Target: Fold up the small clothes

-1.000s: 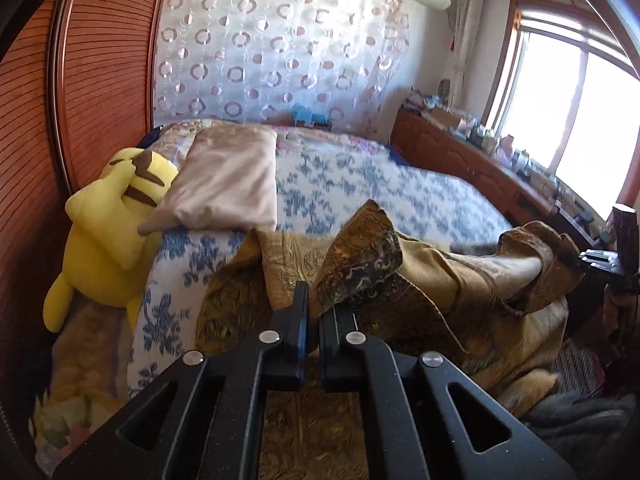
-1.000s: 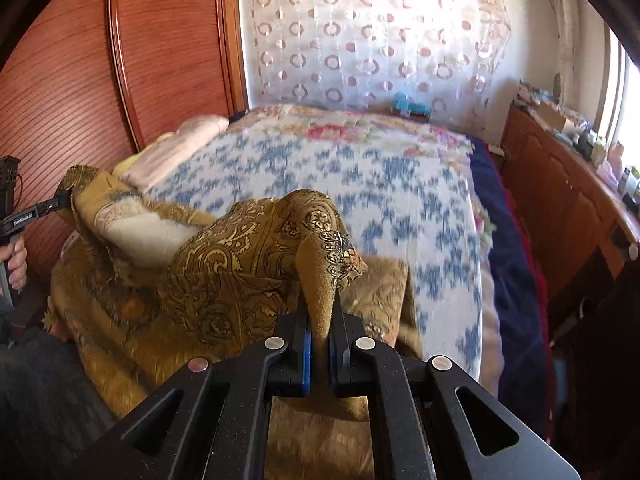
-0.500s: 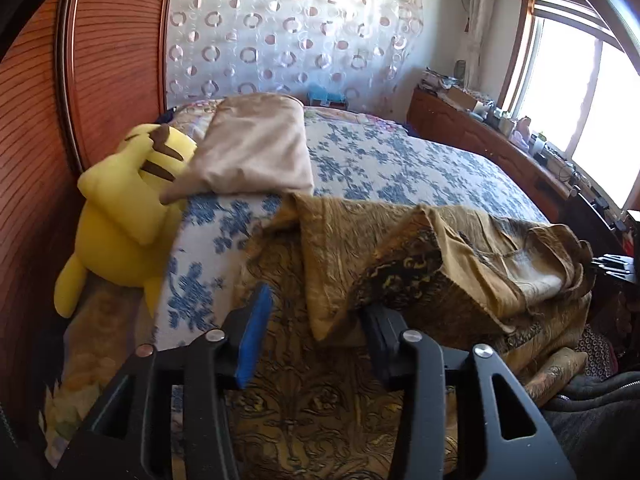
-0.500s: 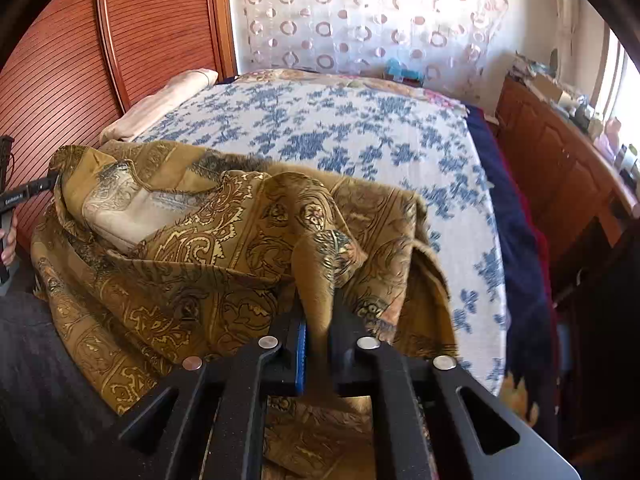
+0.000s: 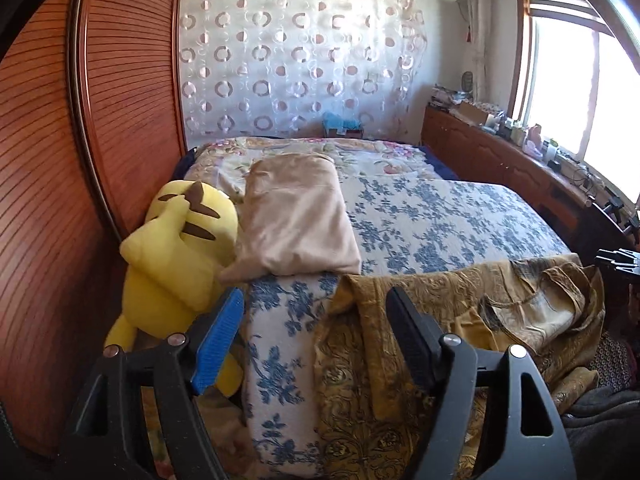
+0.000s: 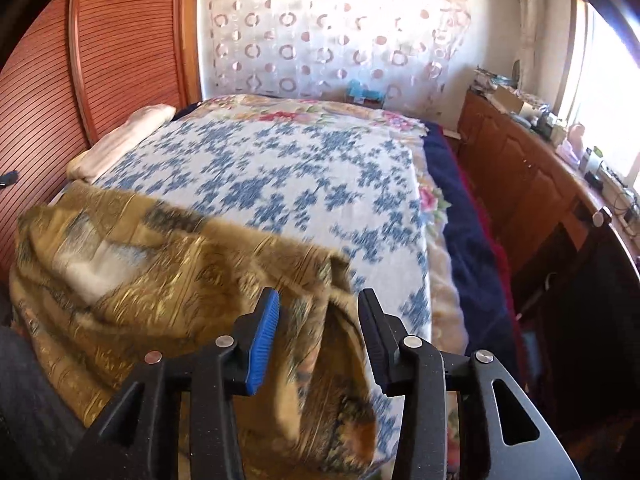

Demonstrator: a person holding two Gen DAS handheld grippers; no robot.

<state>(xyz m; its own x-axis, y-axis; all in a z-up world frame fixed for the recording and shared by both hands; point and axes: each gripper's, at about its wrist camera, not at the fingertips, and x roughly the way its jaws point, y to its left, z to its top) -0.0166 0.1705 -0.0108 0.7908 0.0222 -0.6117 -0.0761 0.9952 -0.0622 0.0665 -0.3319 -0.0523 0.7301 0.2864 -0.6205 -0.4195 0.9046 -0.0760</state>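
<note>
A golden-brown paisley garment (image 5: 440, 320) lies spread over the near edge of the bed (image 5: 420, 216). A pale lining patch shows near its right end. My left gripper (image 5: 316, 296) hangs above the garment's left edge. Its jaws are opening wide and nothing is between them. In the right wrist view the garment (image 6: 140, 272) looks blurred. One fold of it sags between the fingers of my right gripper (image 6: 320, 298). Those jaws are opening too, and the pads stand clear of the cloth.
A yellow plush toy (image 5: 176, 248) and a folded beige cloth (image 5: 296, 216) sit at the bed's left side by the wooden wardrobe (image 5: 60, 200). A cluttered wooden sideboard (image 6: 520, 168) runs under the window on the right. Dark clothing of the person (image 5: 600, 432) is close by.
Both grippers were shut on raised corners of the garment and have let go. The cloth has dropped flat onto the bed. The left gripper rose and pulled away from it.
</note>
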